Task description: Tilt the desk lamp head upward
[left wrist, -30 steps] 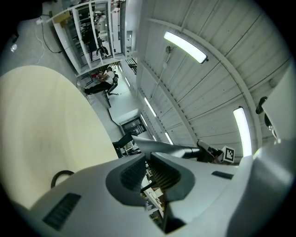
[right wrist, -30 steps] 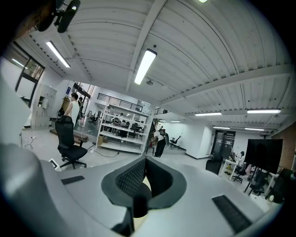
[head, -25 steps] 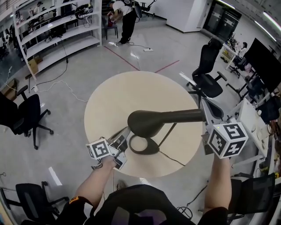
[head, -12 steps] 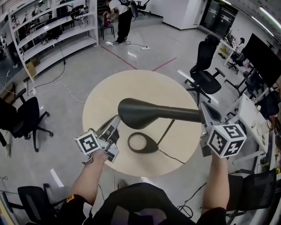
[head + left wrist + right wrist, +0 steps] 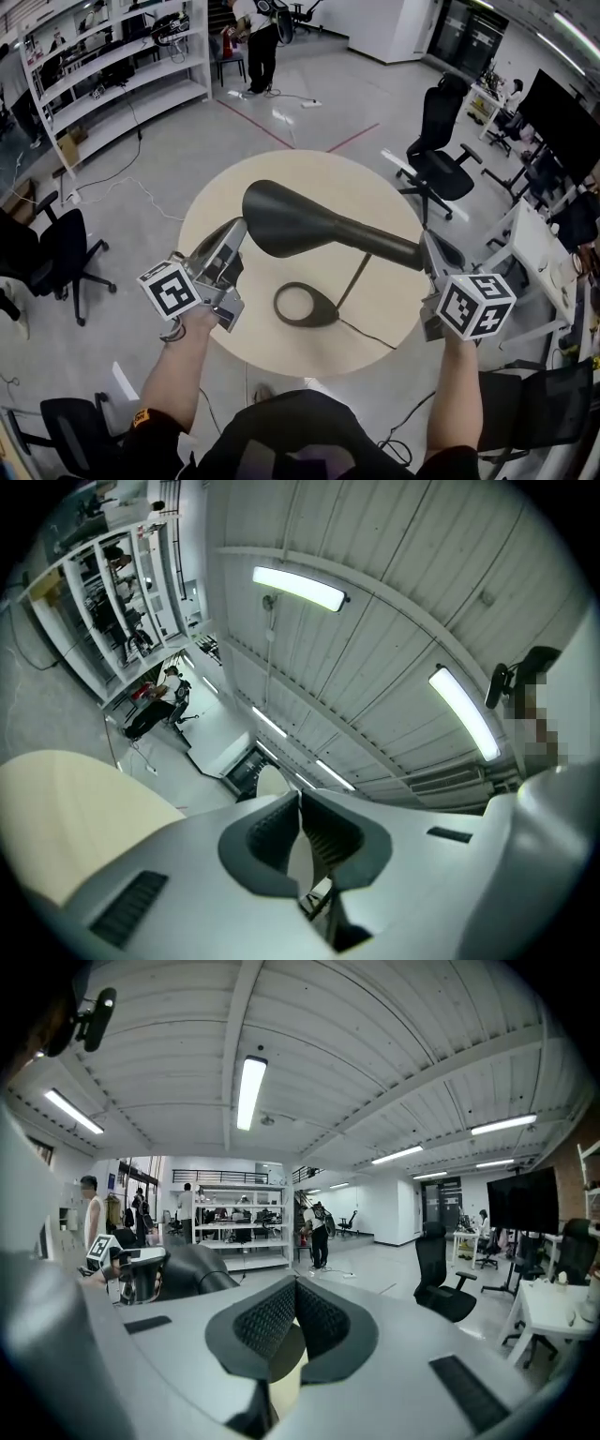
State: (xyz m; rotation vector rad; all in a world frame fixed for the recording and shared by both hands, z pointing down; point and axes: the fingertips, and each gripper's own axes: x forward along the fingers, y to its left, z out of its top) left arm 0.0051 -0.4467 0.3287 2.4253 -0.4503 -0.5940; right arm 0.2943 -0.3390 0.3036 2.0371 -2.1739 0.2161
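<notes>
Shows the desk lamp head [image 5: 291, 223] slanting above the round surface [image 5: 281, 173], over its ring base [image 5: 328, 307]. Finds left tongs [image 5: 236, 225] pressed together at its front edge, right tongs [image 5: 427, 246] pressed together at its rear end.

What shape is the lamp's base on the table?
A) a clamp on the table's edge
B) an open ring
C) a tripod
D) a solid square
B: the dark base lies flat on the table as an oval ring, with the tabletop showing through its middle.
</notes>
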